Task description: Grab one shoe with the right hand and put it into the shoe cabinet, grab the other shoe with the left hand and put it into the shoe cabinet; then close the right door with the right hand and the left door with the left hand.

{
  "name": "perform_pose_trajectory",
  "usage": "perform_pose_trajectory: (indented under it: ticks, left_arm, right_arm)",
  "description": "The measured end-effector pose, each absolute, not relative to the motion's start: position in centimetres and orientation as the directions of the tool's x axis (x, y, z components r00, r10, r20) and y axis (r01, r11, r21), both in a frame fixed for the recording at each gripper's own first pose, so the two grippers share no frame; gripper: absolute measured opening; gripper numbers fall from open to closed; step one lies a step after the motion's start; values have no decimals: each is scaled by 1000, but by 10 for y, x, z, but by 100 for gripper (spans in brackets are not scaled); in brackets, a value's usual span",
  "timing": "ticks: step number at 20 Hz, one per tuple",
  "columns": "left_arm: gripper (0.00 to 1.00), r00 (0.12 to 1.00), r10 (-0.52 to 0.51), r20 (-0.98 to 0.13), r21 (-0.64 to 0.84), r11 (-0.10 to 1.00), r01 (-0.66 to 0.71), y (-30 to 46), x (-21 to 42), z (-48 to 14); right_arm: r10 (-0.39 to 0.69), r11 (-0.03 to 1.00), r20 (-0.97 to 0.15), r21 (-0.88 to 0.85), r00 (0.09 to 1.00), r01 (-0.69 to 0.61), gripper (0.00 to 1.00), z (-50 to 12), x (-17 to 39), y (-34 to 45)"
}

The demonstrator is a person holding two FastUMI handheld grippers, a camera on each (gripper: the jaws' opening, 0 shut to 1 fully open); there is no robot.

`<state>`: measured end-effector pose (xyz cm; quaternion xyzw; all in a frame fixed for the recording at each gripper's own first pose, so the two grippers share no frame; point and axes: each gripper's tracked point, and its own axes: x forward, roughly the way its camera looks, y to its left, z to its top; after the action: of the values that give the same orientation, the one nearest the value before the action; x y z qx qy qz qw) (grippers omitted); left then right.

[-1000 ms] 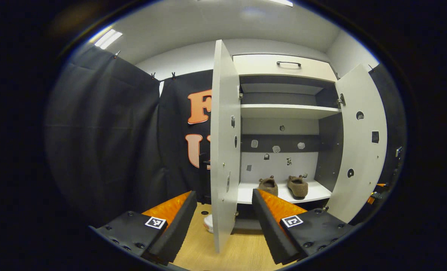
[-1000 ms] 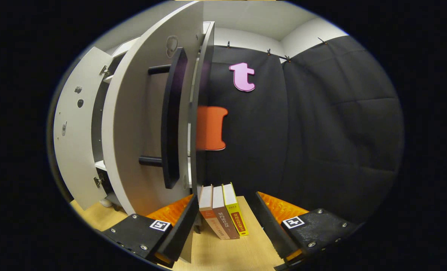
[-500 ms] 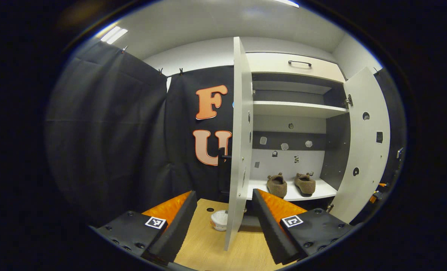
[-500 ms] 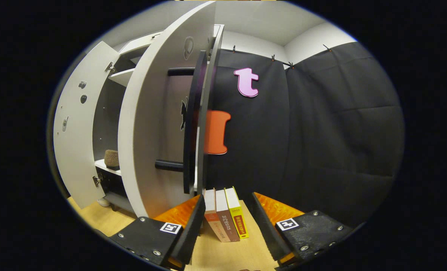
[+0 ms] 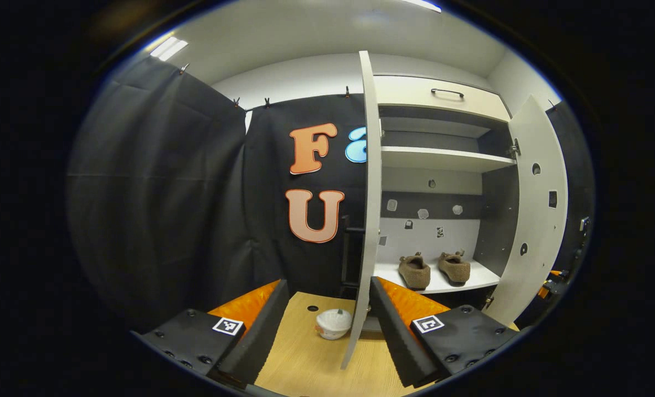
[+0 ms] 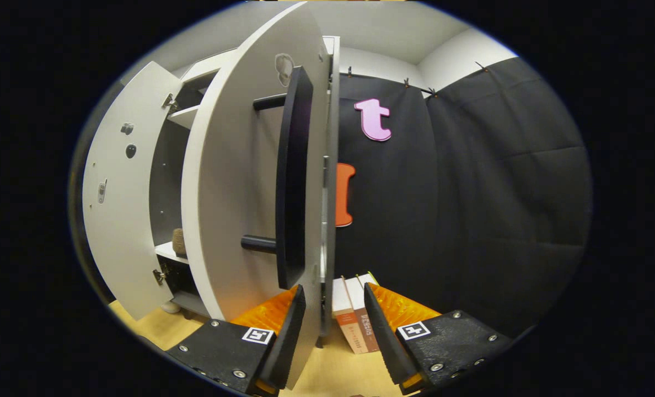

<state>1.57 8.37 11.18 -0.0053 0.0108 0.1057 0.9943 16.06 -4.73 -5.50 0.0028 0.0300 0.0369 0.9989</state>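
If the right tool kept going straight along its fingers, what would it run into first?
Most likely the free edge of the open right door, which stands between the right tool fingers. The books sit just behind it; depth is hard to judge.

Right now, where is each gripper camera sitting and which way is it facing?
Left gripper view: rides the left gripper, low over the pale wooden floor, facing the open white shoe cabinet past the edge of its left door; two brown fuzzy slippers sit on the bottom shelf; both own fingers show, apart.
Right gripper view: rides the right gripper, close to the right door and its long black handle, upright books behind; own fingers straddle the door's edge.
Shared: cabinet, both doors, a slipper.
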Motion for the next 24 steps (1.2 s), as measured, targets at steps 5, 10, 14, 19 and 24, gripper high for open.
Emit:
perform_pose_trajectory:
  ticks: [5, 10, 14, 19, 24]
  left_arm:
    - [96, 971, 237, -22, -14, 971, -238, 110, 10, 106]
    - [96, 964, 264, -26, -15, 964, -265, 136, 8, 100]
    - [96, 961, 274, -43, -9, 962, -274, 150, 9, 91]
    - [96, 962, 268, -51, 6, 963, -268, 166, 13, 75]
    - [96, 970, 233, -65, 16, 972, -232, 166, 34, 49]
  right_arm:
    - [104, 994, -56, 22, 993, -103, 68, -54, 171, -6]
    - [155, 988, -41, 24, 987, -154, 76, -52, 189, 35]
    - [163, 987, -70, 9, 984, -163, 93, -60, 217, 64]
    - [135, 990, -57, -20, 989, -136, 91, -57, 218, 68]
    - [93, 996, -77, 8, 993, -93, 91, -56, 222, 67]
